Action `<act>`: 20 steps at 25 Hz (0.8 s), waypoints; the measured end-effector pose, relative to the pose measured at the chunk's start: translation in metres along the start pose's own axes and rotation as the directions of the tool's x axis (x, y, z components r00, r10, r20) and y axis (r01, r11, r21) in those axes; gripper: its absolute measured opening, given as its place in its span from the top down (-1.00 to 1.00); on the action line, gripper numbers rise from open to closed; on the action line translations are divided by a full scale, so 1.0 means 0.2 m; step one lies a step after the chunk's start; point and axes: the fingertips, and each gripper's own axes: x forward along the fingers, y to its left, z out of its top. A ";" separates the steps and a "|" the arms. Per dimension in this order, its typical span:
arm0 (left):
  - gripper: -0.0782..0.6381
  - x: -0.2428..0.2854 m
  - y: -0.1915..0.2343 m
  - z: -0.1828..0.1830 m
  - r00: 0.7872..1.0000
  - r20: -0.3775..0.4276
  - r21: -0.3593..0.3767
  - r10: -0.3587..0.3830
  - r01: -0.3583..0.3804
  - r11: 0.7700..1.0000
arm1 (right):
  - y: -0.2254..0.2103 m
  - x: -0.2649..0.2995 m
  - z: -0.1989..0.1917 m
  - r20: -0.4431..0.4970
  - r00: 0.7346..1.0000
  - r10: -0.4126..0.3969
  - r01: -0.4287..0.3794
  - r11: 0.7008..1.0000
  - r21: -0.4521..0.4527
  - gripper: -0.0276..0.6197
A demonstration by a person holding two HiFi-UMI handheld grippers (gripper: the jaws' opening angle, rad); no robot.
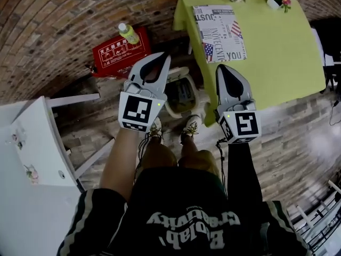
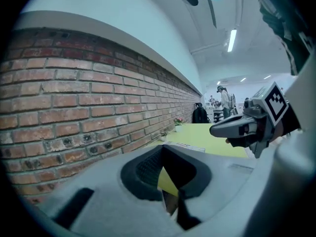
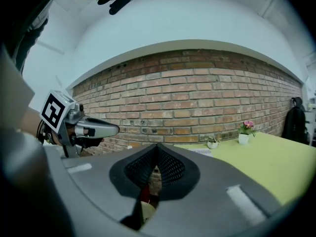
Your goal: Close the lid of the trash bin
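The white trash bin [image 1: 184,97] stands on the wooden floor just beyond the person's shoes, its top open with dark contents showing. The lid seems tipped back on the far side. My left gripper [image 1: 164,56] hovers above the bin's left side and is shut on nothing. My right gripper [image 1: 221,67] hangs to the bin's right over the table's edge, also shut and empty. In the left gripper view the jaws [image 2: 163,147] meet at their tips and point at the brick wall. The right gripper view likewise shows tips [image 3: 157,145] touching. Neither gripper view shows the bin clearly.
A red box [image 1: 118,53] with a green-capped bottle [image 1: 128,34] on it sits against the brick wall. A yellow-green table [image 1: 266,47] with a printed sheet [image 1: 219,32] and small flower pots stands at right. A white cabinet [image 1: 32,137] is at left.
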 end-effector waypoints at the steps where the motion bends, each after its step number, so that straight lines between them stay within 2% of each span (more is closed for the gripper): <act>1: 0.76 0.02 0.01 -0.05 1.000 -0.013 -0.005 -0.006 0.006 1.000 | 0.00 0.01 -0.04 -0.010 1.000 -0.003 0.003 1.000 0.005 0.88; 11: 0.76 0.18 0.07 -0.58 0.990 -0.130 -0.061 -0.060 0.053 0.997 | 0.05 0.13 -0.30 -0.053 0.999 -0.004 0.005 1.000 0.021 0.88; 20: 0.76 0.30 0.11 -1.03 0.964 -0.246 -0.061 -0.097 0.084 0.995 | 0.08 0.19 -0.48 -0.089 0.996 -0.012 0.017 0.999 0.052 0.87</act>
